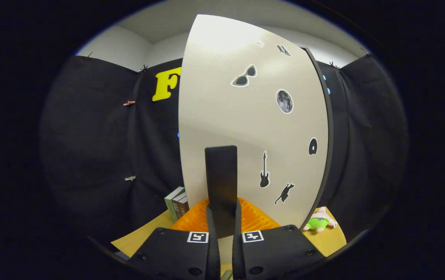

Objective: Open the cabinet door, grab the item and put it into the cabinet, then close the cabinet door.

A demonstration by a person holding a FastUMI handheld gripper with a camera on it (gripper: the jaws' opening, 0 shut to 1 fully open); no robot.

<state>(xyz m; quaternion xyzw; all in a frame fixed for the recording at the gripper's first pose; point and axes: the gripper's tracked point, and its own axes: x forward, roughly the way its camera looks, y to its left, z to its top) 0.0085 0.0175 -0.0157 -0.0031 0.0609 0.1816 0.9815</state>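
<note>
Black-draped booth, hand-held gripper clamping door handle

We face the pale cabinet door, upright and dotted with stickers, its dark vertical handle clamped between our gripper fingers. A pink-and-green plush toy lies on the table past the door's right edge.

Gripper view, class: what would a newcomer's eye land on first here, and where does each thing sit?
First, the pale door with stickers, rising just ahead of the hand-held gripper, whose fingers press on its dark handle. Next, the orange rack low behind the fingers. Then the plush toy on the table, past the door's far edge.
</note>
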